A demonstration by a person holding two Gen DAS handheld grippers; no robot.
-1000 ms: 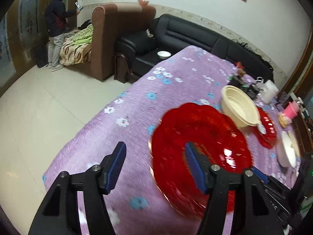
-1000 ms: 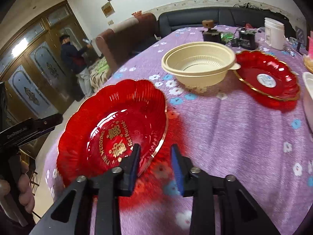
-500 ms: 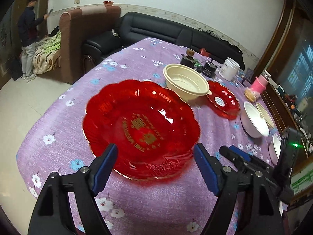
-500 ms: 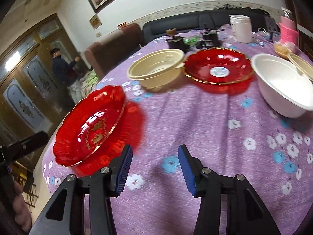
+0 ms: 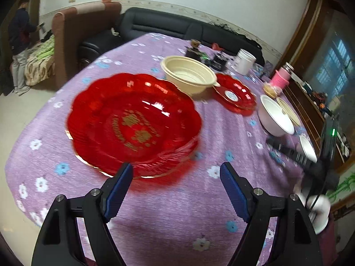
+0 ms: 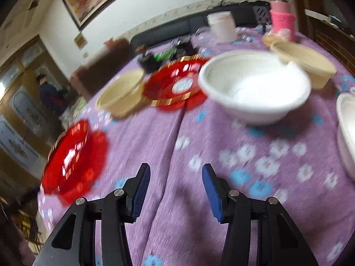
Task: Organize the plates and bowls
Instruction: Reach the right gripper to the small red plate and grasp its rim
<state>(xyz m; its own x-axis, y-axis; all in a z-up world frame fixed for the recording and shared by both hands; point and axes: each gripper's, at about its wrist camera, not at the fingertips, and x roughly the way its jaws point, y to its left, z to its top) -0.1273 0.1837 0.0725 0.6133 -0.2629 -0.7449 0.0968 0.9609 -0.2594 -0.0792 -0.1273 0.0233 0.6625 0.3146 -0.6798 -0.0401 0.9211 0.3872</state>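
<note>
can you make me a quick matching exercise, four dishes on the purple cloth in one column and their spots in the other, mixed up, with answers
Things:
1. large red plate
2. beige bowl
3. small red plate
4. white bowl

Places:
A. between the beige bowl and the white bowl
B. closest to the left gripper
C. right side, a beige dish beside it
D. just beyond the large red plate

Pairs: 1-B, 2-D, 3-A, 4-C

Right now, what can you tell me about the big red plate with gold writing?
The big red plate looks like shiny see-through plastic, with a wavy flower-shaped edge, a thin gold rim and gold writing in the middle. It is empty and lies right side up on the purple flowered tablecloth, near the table's edge. Nothing holds it: the left claw is open just in front, not touching.
</note>
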